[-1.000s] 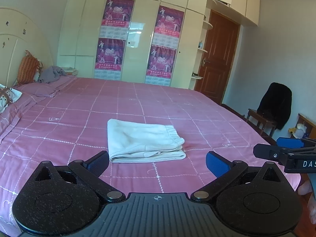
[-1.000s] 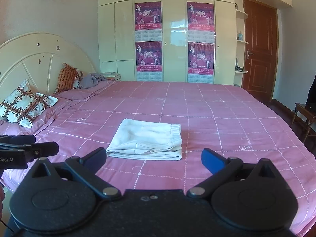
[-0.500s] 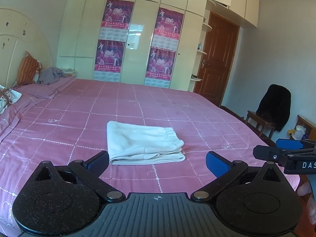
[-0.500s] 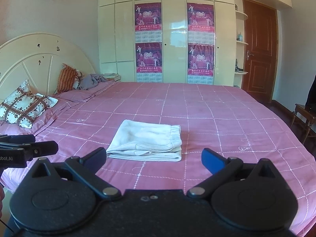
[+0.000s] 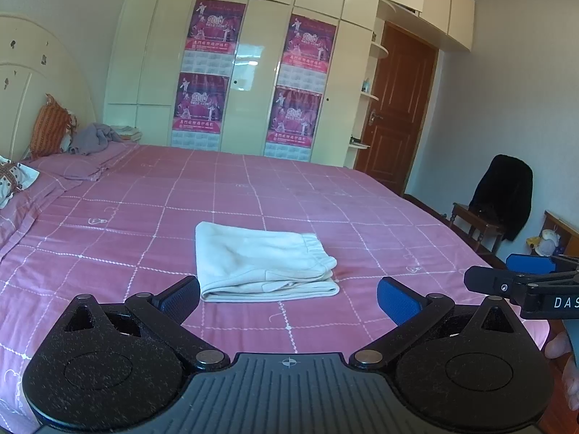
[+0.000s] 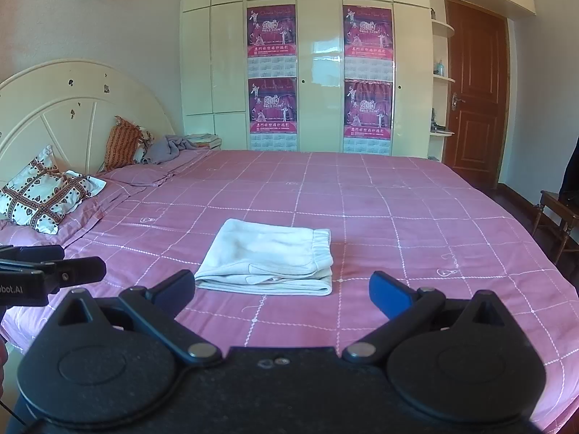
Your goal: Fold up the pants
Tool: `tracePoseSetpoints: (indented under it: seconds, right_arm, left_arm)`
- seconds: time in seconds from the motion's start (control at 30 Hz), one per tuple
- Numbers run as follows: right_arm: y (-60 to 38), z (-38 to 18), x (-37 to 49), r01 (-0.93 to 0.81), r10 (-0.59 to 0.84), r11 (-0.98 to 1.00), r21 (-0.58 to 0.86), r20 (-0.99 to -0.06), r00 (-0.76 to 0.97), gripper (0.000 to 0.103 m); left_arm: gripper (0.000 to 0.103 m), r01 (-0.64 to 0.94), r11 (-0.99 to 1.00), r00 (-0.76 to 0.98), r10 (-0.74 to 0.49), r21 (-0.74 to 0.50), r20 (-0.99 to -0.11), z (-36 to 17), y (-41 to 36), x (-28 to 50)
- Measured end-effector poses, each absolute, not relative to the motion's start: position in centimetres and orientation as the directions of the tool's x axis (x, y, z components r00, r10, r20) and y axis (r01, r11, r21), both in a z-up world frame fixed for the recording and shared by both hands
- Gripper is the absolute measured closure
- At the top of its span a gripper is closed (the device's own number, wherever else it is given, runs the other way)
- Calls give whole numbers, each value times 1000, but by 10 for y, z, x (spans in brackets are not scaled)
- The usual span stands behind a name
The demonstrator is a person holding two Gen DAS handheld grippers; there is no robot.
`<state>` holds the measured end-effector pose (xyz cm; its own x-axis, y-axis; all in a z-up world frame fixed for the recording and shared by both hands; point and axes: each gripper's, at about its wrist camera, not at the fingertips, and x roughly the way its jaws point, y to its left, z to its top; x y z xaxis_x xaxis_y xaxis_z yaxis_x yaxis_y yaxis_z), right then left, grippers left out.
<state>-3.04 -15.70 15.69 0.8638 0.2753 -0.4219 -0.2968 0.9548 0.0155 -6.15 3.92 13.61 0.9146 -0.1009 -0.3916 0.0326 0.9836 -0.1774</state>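
**Fold looks done — main risk is disturbing it**

White sweatpants (image 5: 262, 262) sit on the pink checked bedspread (image 5: 325, 202) as a compact rectangle, elastic waistband toward the door side, stacked layers visible on the near edge. Judging by that, nothing is left to fold.

Left gripper (image 5: 287, 294): jaws spread wide, holding nothing, hanging just short of the sweatpants' near edge. Right gripper (image 6: 282, 287): same, spread wide, empty, near side of the sweatpants. Neither touches the cloth. The right one's tip also shows at the left-wrist view's right margin, door side of the sweatpants.

Risks:
- The near edge shows loose lower layers poking out unevenly; a low pass by either finger could snag one and drag the stack open.
- Any re-grip on the top layer alone would peel it off the rest.
- The bedspread is soft; pressing down beside the sweatpants could tilt or slump the stack.

Versus a second ago: the sweatpants are unmoved, same shape. Both grippers have the same spread; the views shift only slightly, with the sweatpants sitting marginally lower in the frames.
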Motion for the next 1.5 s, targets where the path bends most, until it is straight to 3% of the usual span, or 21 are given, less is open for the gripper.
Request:
tracePoseSetpoints:
  seconds: [1.5]
  right_arm:
    - [-156, 150, -28, -294, 270, 956, 10, -428, 863, 0]
  left_arm:
    - [0, 86, 990, 932, -119, -110, -341, 140, 32, -69]
